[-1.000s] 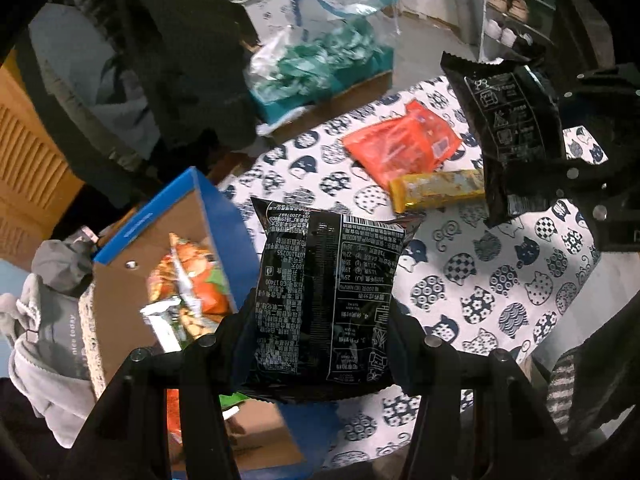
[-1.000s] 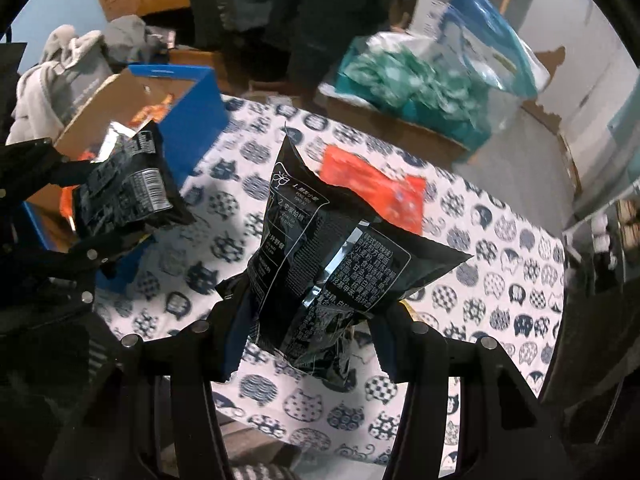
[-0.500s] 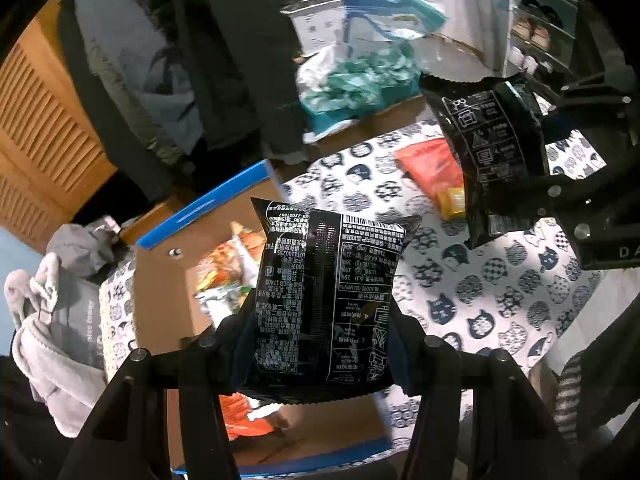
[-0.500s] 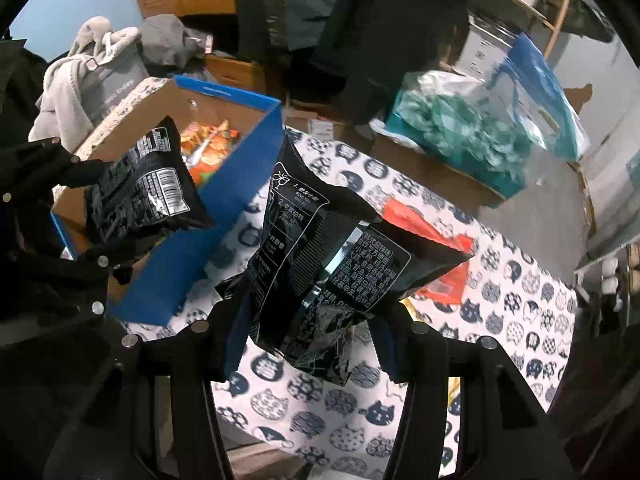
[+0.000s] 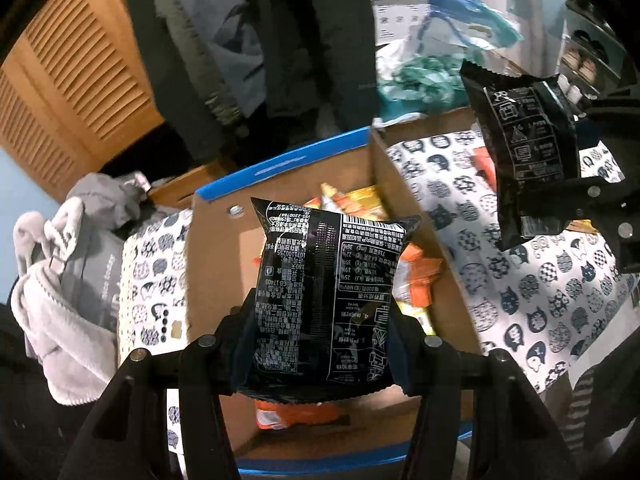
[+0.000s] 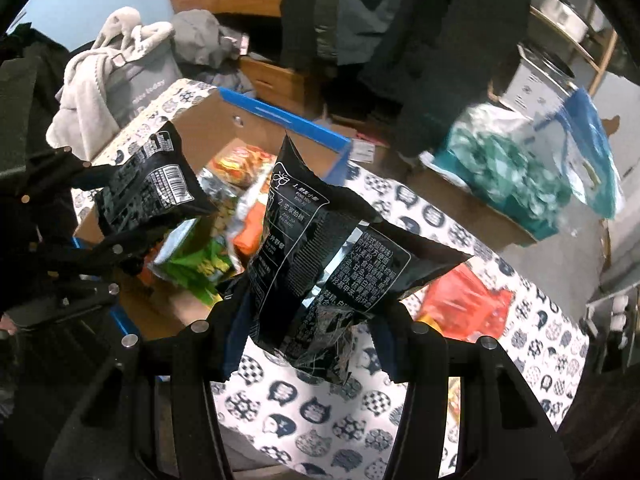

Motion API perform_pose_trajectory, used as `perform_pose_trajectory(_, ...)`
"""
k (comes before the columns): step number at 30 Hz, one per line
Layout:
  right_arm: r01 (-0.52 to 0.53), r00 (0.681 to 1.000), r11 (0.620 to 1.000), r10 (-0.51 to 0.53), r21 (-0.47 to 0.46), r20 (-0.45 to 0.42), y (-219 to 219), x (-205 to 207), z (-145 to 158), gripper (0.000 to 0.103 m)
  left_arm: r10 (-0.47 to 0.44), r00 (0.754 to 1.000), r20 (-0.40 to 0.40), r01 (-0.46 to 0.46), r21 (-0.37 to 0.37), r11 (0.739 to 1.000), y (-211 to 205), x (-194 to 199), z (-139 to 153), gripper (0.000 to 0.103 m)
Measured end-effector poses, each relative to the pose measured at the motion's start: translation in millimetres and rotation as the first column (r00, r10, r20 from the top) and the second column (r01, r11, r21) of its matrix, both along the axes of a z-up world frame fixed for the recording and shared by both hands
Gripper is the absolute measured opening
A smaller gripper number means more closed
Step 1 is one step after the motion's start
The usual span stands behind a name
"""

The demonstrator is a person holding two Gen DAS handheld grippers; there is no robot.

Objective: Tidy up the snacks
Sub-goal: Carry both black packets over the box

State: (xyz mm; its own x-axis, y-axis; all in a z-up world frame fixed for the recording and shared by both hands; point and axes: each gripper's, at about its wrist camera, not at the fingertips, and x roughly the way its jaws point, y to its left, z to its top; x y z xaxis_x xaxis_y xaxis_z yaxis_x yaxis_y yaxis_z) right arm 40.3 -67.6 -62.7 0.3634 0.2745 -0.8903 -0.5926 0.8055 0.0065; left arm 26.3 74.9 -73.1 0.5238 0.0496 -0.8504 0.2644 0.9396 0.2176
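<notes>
Left wrist view: left tool [image 5: 320,340] clamps a black snack bag [image 5: 328,300] by its lower part, the bag hanging over the open cardboard box [image 5: 420,240], above the orange and yellow packets [image 5: 416,280] already inside.
Right wrist view: right tool [image 6: 308,320] is closed on a second black bag [image 6: 320,264], held crumpled at an angle, above the counter [image 6: 360,420] just outside the box's near wall.
Risk at the box wall: the second bag sits beside the blue-edged rim; carried across too low, its loose corner could catch the wall and twist out of the grip.
Risk of crowding: both tools stand near each other at the box; releasing together could knock one bag against the other.
Risk of overspill: the box's contents look heaped, so a bag dropped on the slope may slide toward the rim.
Left behind: a red packet [image 6: 464,304] lies on the counter, well away from the box.
</notes>
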Motion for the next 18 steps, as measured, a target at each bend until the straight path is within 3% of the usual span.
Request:
perform_pose_trajectory(15, -0.131, 0.99, 0.991, 0.132, 0.023, -0.046, 65.5, 4.9, -7.2, 0.053, 0.101, 0.994, -0.047, -0.101, 0.011, 0.995, 53.9, 6.5, -16.9, 0.059)
perform_pose_trajectory(18, -0.144, 0.988, 0.989, 0.146, 0.037, -0.059, 72.4, 4.8, -10.0, 0.054, 0.111, 0.993, -0.037, -0.11, 0.028, 0.994, 57.2, 4.9, -15.4, 0.069)
